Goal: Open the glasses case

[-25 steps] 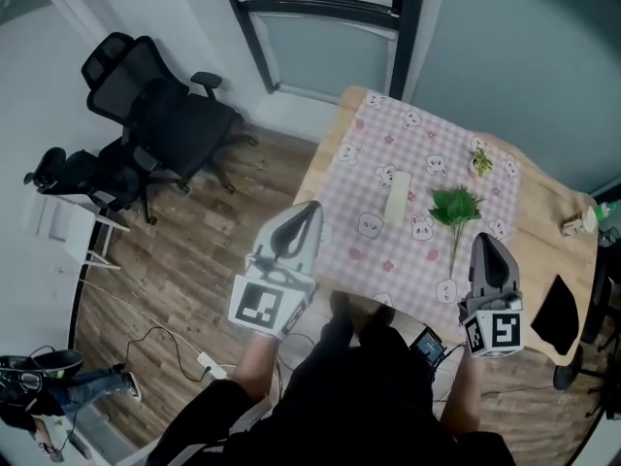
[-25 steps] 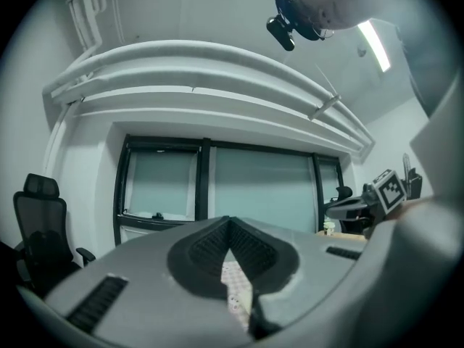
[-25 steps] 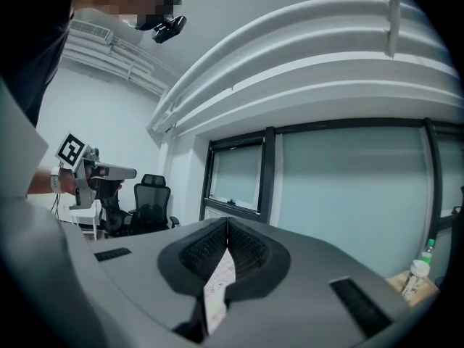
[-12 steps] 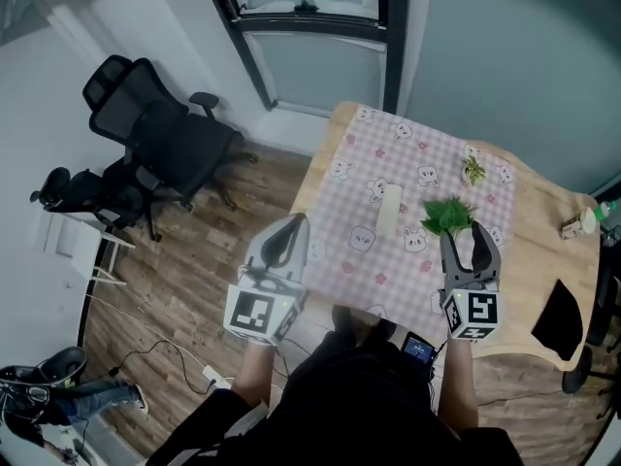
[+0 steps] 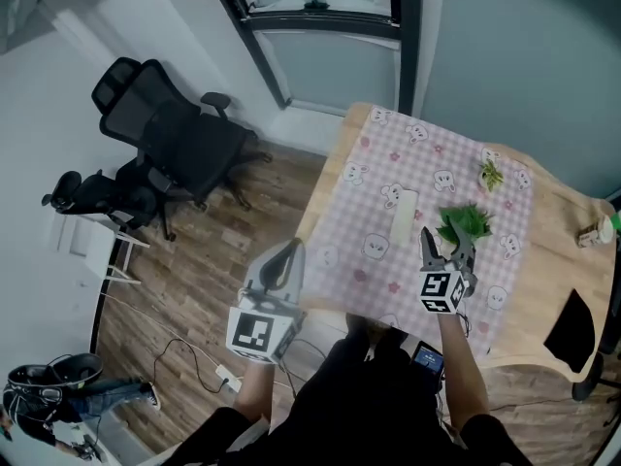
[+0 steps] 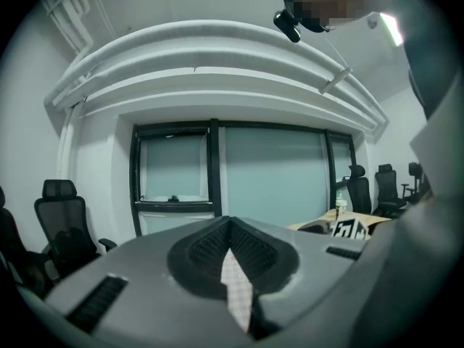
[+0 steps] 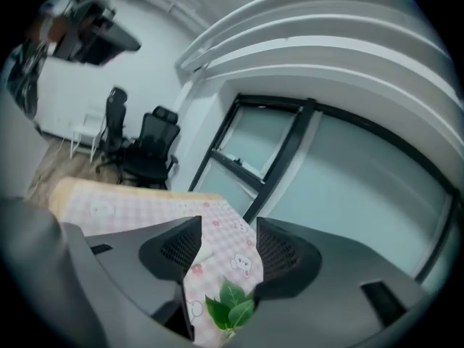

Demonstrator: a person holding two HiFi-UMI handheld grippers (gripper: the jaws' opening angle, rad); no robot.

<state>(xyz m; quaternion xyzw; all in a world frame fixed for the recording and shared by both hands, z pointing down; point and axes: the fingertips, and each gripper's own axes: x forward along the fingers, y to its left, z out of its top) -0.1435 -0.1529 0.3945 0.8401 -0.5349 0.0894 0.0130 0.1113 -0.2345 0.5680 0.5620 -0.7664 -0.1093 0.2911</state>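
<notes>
Right gripper [image 5: 444, 248]: jaws opening, nothing pinched.
Left gripper [image 5: 286, 256]: jaws pressed together, empty.
Case [image 5: 401, 216]: on cloth [image 5: 364, 178], 11 o'clock of right gripper.
Leaves [image 5: 466, 222]: 1 o'clock.

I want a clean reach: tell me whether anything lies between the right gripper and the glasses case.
Nothing visible does. The glasses case lies ahead-left of the right gripper, whose empty jaws are opening, only bare tablecloth between. The leafy sprig straight ahead of it lies beside the case.

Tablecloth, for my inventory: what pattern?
The tablecloth has pink-and-white checks with small cartoon animals; clearest in the head view.
</notes>
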